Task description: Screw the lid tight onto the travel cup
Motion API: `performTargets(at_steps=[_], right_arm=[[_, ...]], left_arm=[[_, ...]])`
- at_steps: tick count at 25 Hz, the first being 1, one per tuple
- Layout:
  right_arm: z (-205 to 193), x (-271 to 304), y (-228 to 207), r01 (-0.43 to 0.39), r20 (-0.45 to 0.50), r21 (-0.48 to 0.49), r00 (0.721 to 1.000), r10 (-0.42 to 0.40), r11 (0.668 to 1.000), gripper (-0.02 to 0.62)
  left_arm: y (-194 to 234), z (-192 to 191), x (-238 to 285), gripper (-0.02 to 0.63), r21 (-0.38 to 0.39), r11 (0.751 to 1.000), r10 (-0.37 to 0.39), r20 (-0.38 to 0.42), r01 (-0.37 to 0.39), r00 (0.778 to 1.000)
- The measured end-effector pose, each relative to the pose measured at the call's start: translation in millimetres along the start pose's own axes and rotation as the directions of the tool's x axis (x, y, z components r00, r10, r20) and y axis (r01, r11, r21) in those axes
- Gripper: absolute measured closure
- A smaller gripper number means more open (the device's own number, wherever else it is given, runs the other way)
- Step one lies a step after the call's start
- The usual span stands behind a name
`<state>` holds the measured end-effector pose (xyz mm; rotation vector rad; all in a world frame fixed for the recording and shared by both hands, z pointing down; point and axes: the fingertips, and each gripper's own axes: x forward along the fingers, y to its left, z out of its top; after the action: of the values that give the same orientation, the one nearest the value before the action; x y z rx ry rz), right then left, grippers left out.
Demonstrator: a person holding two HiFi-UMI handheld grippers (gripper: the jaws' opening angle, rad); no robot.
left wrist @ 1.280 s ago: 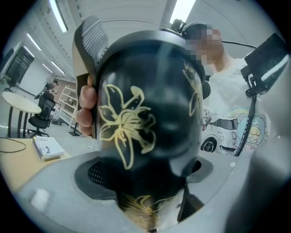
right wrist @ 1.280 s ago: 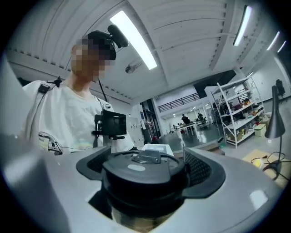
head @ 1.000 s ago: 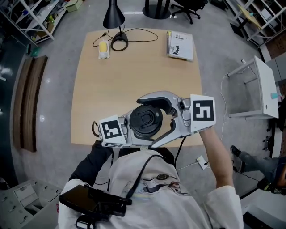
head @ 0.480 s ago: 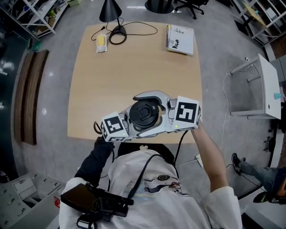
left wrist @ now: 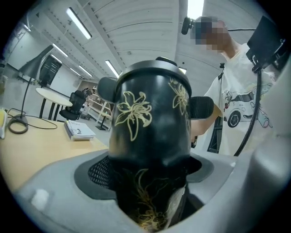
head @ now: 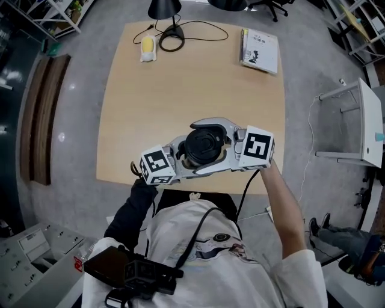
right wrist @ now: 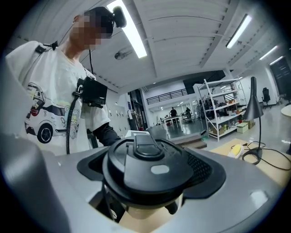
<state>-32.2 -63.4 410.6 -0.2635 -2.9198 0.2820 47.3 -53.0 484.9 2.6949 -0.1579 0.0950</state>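
Observation:
A black travel cup (left wrist: 152, 132) with gold flower print stands upright between my left gripper's (left wrist: 150, 182) jaws, which are shut on its lower body. Its black lid (right wrist: 145, 168) sits on top, with the right gripper (right wrist: 146, 182) shut around the rim; those jaws have just been closing with the lid between them. In the head view the lid (head: 203, 144) shows from above over the table's (head: 150, 108) near edge. The left gripper (head: 191, 155) reaches in from the left and the right gripper (head: 203, 146) from the right. The cup's body is hidden there.
A black desk lamp (head: 165, 9) with its coiled cable (head: 180, 36) and a small yellow object (head: 147, 48) sit at the table's far left. A book (head: 260, 50) lies at the far right corner. A white side table (head: 361, 120) stands off to the right.
Both grippers and the cup have sunk together toward the table, staying near its front edge. The grip on cup and lid looks the same.

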Motion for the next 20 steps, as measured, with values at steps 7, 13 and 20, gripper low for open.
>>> performTargets(at_steps=[7,13,20], right_arm=[[6.8,13.6,-35.8,0.01,0.057,0.041,0.998,-0.012,0.999,0.114],[-8.7,20.6,-60.8,0.073,-0.019,0.021,0.997,-0.073,0.997,0.114],[-79.1,31.0,-104.7,0.224,-0.117,0.063,0.969,-0.216,0.972,0.114]], left_arm=[[30.4,5.8,-46.7,0.193,-0.07,0.997,-0.029,0.05,0.032,0.998],[45.0,-11.8,-68.5,0.193,-0.12,0.992,-0.035,0.021,0.037,0.999],[67.3,-43.3,-95.1,0.198,-0.209,0.976,0.063,-0.026,-0.067,0.998]])
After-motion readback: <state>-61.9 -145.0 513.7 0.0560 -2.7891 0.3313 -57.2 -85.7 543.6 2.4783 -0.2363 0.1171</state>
